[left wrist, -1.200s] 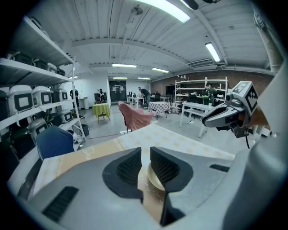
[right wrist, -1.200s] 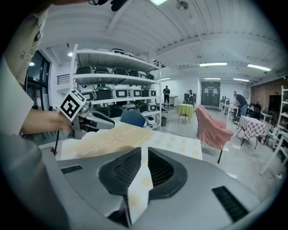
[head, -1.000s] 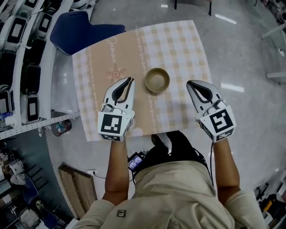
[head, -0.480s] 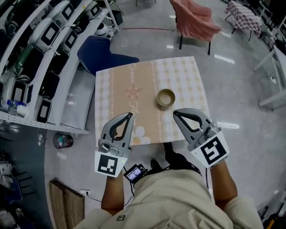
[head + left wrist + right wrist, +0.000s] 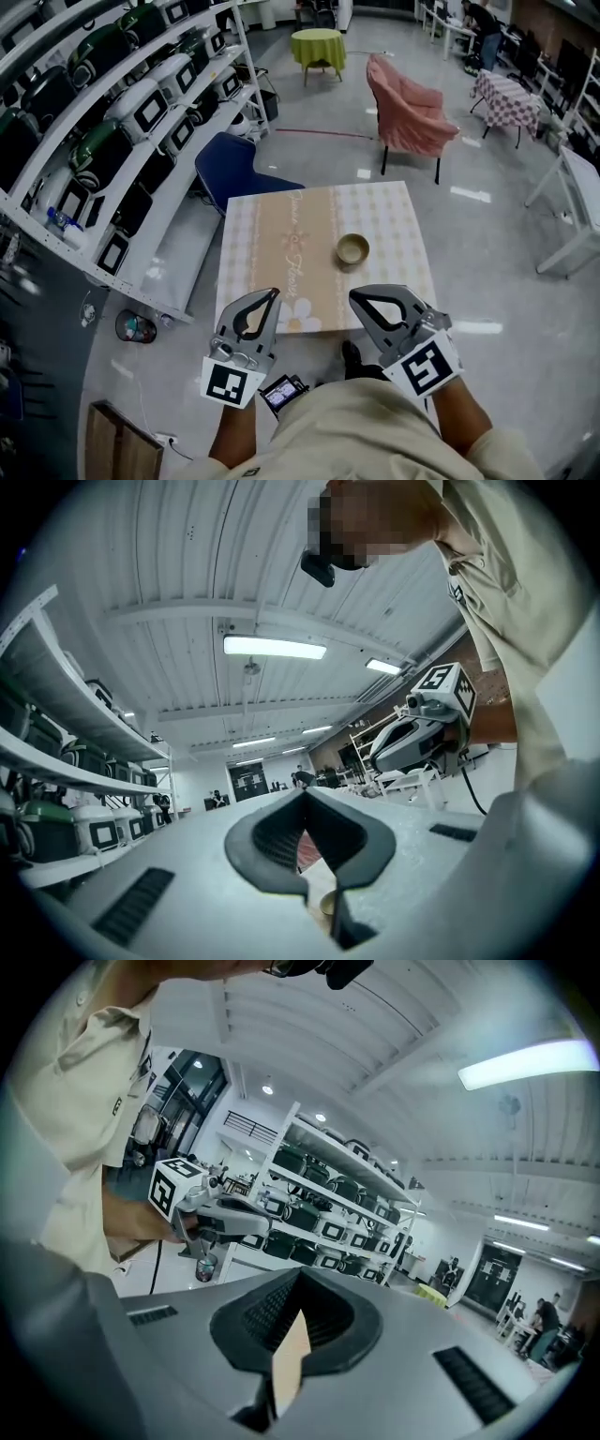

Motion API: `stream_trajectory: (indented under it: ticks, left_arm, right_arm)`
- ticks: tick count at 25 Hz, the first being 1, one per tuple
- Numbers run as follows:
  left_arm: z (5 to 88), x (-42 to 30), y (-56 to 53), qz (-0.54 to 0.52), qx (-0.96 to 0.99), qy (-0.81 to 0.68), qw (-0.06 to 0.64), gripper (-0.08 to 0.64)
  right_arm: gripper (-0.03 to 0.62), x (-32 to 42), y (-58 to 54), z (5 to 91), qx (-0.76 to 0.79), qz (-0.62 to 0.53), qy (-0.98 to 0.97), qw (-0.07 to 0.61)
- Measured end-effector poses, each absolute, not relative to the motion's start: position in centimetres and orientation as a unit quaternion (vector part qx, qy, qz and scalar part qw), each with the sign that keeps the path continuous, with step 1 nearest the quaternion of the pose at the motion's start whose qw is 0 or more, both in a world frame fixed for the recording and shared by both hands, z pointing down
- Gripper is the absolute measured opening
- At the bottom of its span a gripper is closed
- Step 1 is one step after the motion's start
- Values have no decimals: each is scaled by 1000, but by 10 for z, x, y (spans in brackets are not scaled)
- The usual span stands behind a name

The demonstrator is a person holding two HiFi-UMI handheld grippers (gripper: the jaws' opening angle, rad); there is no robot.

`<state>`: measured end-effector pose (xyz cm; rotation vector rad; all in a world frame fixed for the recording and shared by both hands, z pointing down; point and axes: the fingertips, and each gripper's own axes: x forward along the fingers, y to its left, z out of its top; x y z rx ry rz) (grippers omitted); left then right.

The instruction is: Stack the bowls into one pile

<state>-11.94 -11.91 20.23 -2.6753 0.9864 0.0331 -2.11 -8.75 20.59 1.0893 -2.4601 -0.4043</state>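
Bowl, round and olive-tan, sits mid-frame on the checked cloth tabletop. Left gripper and right gripper, grey plastic lower down, have their jaws closed and empty.

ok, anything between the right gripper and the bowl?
Nothing. Head view shows only bare tablecloth between the right gripper and the bowl.

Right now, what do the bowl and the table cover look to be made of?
The bowl is probably glazed ceramic or plastic, olive-tan with a paler rim; it is too small to decide. The table cover looks like printed cloth or vinyl, matte, with beige checks beside a tan band bearing flower motifs.
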Motion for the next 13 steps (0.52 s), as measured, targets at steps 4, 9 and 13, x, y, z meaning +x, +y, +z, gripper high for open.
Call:
stream_trajectory:
  ticks: [4,9,13]
  left_arm:
    - [196,-122,-98,15,-929,336,156,6]
    - [190,-128,-82,17,-928,332,165,6]
    - [185,-132,-72,20,-928,334,166,6]
  right_arm:
    - [3,-29,-68,199,389,-158,-884,205]
    - [3,-34,-52,190,391,-168,-883,200]
    - [3,-37,-43,186,393,-168,-882,198]
